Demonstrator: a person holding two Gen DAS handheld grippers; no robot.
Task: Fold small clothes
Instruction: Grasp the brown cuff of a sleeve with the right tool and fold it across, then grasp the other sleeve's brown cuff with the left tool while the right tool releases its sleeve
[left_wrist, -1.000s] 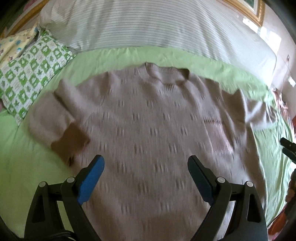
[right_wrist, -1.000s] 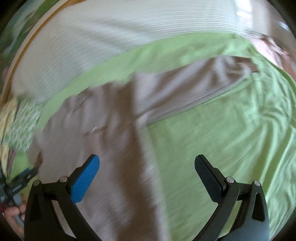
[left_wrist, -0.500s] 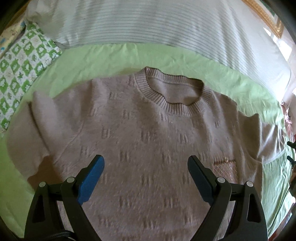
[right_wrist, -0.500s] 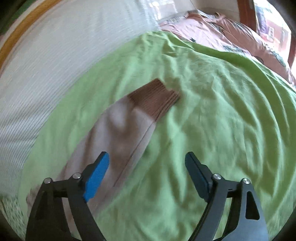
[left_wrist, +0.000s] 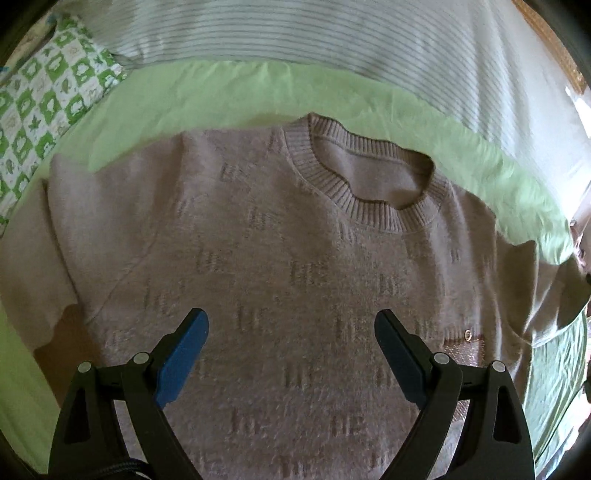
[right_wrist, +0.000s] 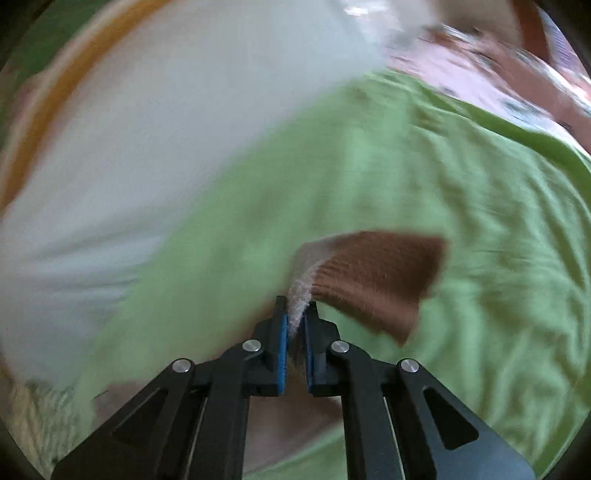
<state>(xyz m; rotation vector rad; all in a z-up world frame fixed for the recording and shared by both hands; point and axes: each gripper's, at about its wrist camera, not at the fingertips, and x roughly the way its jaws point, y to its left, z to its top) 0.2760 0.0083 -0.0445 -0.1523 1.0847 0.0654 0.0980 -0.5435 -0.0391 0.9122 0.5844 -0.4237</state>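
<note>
A taupe knit sweater (left_wrist: 280, 236) lies flat, front up, on a green bedsheet (left_wrist: 221, 92), its ribbed neck (left_wrist: 369, 206) toward the far side. My left gripper (left_wrist: 291, 325) is open and empty, hovering over the sweater's chest. Its left sleeve is folded in, with a brown cuff (left_wrist: 59, 343) at the lower left. In the right wrist view my right gripper (right_wrist: 295, 314) is shut on the right sleeve (right_wrist: 299, 299) just behind its brown ribbed cuff (right_wrist: 376, 273), which stands up off the green sheet (right_wrist: 480, 258). The view is blurred.
A white striped duvet (left_wrist: 295, 33) lies beyond the sheet. A green-and-white checked pillow (left_wrist: 40, 107) sits at the far left. A pink blanket (right_wrist: 498, 81) lies past the sheet's right edge.
My right gripper has closed on the sleeve near the cuff and lifted it. My left gripper has moved forward, closer to the collar, still open.
</note>
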